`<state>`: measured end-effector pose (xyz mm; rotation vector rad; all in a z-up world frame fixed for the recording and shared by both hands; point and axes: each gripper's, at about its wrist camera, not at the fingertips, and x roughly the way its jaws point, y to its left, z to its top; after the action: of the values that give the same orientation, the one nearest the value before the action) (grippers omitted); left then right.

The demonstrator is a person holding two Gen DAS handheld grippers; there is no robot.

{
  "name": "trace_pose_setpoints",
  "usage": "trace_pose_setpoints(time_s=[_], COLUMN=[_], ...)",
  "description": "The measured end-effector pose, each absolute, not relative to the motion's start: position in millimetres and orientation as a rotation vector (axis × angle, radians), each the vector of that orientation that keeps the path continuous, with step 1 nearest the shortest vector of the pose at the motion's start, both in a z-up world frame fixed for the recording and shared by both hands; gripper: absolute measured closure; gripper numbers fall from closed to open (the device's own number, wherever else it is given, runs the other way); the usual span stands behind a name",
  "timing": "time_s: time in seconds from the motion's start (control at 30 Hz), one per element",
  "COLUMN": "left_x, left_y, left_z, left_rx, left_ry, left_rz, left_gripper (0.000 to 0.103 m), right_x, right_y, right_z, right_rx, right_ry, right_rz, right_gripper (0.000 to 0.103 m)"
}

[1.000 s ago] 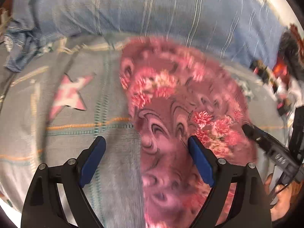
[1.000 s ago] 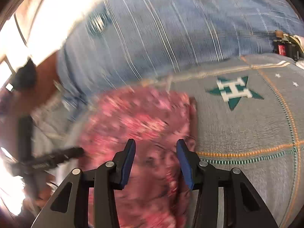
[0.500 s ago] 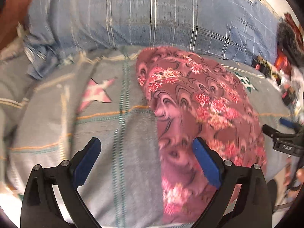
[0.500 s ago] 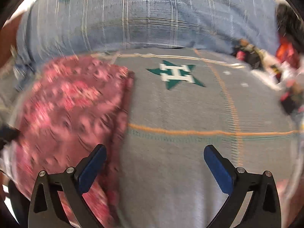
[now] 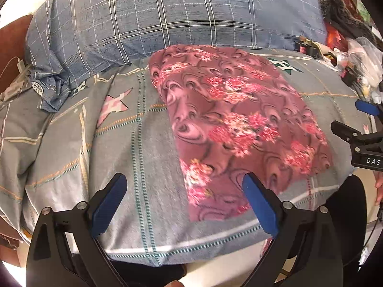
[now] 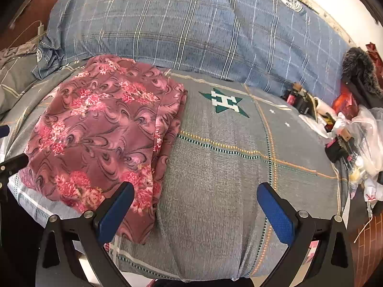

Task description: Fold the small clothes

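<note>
A folded pink floral garment (image 6: 100,141) lies flat on the grey bed cover (image 6: 227,179), left of centre in the right wrist view, its layered edges stacked along its right side. Both the left gripper (image 5: 183,203) and the right gripper (image 6: 195,212) hover above with fingers spread wide, holding nothing.

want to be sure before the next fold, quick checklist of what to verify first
1. Left tongs open, nothing held: ok.
2. Right tongs open, nothing held: ok.
3. Garment lies folded on the bed: ok.
4. Garment edges aligned: not ok, the layers at the right side sit staggered.
5. Bare bed beside the garment for another fold: ok.
6. Garment's underside smooth: cannot tell.
</note>
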<state>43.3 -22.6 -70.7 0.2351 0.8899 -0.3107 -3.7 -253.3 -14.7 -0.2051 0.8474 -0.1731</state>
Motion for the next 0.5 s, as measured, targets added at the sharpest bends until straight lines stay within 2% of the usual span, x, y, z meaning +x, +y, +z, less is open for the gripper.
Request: trace_pose_setpoints(time_s=[0.5], left_x=[2.0], left_y=[-48.0], left_z=[-55.6], left_rx=[0.286], left_ry=[0.809], left_rz=[-0.409], left_gripper=[0.005], right_x=[-19.5], right_y=[-264.3], right_z=[-15.5], right_rx=[-0.112], right_ry=[0.843], right_rz=[-0.193], right_gripper=[0.0])
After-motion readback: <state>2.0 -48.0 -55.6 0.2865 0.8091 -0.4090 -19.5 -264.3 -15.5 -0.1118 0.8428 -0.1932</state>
